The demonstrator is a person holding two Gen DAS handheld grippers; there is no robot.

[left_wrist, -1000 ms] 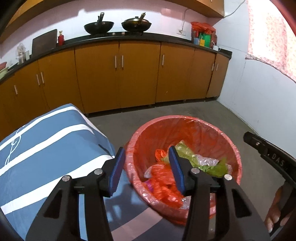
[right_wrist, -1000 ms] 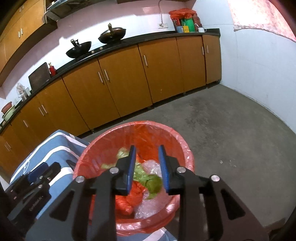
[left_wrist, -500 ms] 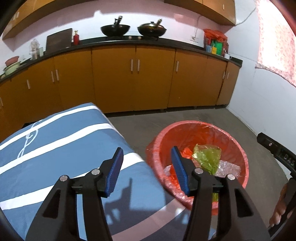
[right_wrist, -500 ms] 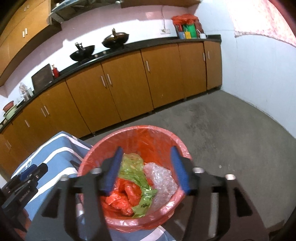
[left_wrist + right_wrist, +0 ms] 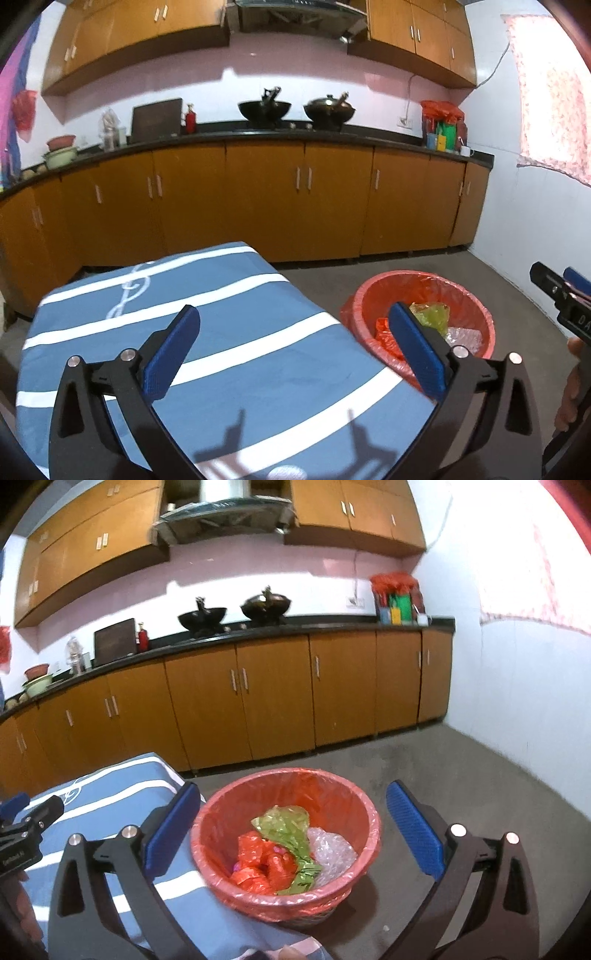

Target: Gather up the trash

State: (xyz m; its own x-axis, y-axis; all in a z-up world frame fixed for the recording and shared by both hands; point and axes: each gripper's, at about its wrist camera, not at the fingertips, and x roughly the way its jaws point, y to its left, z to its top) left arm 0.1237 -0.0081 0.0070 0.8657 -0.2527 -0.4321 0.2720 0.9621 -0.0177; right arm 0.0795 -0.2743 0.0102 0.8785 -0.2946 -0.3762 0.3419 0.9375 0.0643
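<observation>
1. So, my two claws first, since they're closest. My left gripper has its jaws swinging wide apart with nothing between them, just blue striped cloth under it. My right gripper is the same deal: jaws spreading, nothing pinched, the bin showing through the gap.

2. Just past the claws is the table with the blue striped tablecloth. From what I can see of the cloth, there's no loose rubbish lying on it.

3. The trash is all in the red bin, sitting on the floor just beside the table's corner, at about 2 o'clock from my left claw and dead ahead at 12 o'clock from my right. It has a thin orange-red liner bag folded over the rim.

4. Inside: a crumpled green wrapper, scrunched orange plastic at about 7 o'clock in the bin, and clear bubble wrap at about 4 o'clock.

5. My guess on handling: all feather-light, soft and crinkly, a bit slippery. Nothing that would break. If the bag has to come out, I'd pinch the liner at the rim on opposite sides and bunch it, since the film looks like it tears easily.

6. Way back at 12 o'clock are the wooden cabinets and two woks on the counter.
</observation>
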